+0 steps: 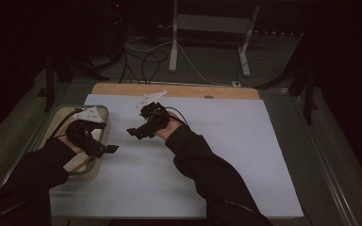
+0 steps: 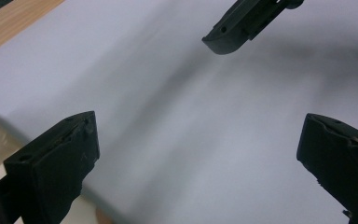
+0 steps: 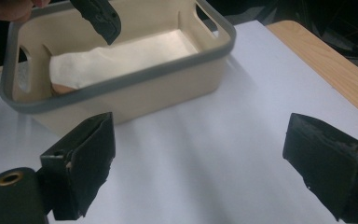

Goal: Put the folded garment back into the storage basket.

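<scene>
Dim light lies over a surface point(image 1: 226, 155) covered by a pale sheet, with a strip of bare wood along its far edge. At the left side of that sheet stands a cream basket point(image 1: 102, 123) with a grey rim and cut-out handles; in the right gripper view the basket point(image 3: 121, 100) is seen to hold a white cloth point(image 3: 121, 58) spread across its bottom, and a small tan patch shows at the cloth's near-left corner, too little of it to tell what it is. The left gripper point(image 1: 104, 149) hangs over the near right edge of the basket in the high view, held by a dark-sleeved arm coming in from the lower left; in its own view the left gripper point(image 2: 198, 163) has its jaws standing wide apart with nothing between them, aimed across the pale sheet. The right gripper point(image 1: 136, 133) is just right of the basket over the open sheet, pointing toward the left one, with a small gap between the two; a grey plate sits on top of each. In its own view the right gripper point(image 3: 200, 163) is likewise spread wide and empty, looking at the basket's long side wall, with a jaw tip of the other gripper over the basket's far-left corner.
</scene>
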### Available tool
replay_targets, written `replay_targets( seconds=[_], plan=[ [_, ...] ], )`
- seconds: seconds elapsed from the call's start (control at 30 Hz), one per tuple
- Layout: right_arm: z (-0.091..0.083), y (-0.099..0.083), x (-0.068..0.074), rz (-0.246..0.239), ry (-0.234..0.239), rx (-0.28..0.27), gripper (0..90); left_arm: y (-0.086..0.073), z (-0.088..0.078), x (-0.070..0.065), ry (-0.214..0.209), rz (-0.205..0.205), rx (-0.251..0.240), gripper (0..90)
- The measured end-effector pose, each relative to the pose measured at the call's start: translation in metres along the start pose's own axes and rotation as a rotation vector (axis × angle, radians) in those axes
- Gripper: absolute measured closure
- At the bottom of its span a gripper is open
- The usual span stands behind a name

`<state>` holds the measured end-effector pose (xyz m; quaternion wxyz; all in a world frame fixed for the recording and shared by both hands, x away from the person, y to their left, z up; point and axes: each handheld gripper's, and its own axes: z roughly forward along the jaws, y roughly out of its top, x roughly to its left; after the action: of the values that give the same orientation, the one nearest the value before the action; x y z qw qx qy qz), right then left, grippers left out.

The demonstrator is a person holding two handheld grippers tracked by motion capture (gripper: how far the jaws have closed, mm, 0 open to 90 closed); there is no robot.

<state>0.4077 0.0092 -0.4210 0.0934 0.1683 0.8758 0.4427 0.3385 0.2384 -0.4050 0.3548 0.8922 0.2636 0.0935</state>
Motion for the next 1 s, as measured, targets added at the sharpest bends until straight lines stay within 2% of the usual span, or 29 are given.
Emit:
replay_targets(
  seconds=[0.47, 0.53, 0.8, 1.0],
  plan=[
    [-0.032, -0.019, -0.016, 0.012, -0.054, 0.003, 9.4, 0.029, 0.035, -0.026, -0.056, 0.068, 0.022, 0.5],
    [-0.035, -0.021, -0.018, 0.012, -0.061, 0.009, 9.4, 0.033, 0.038, -0.029, -0.055, 0.081, 0.028, 0.5],
    [-0.050, -0.035, -0.021, 0.021, -0.084, -0.001, 9.4, 0.042, 0.049, -0.039, -0.043, 0.085, 0.005, 0.6],
    [-0.060, -0.050, -0.023, 0.025, -0.091, 0.001, 9.4, 0.044, 0.061, -0.047, -0.035, 0.097, 0.016, 0.5]
  ],
)
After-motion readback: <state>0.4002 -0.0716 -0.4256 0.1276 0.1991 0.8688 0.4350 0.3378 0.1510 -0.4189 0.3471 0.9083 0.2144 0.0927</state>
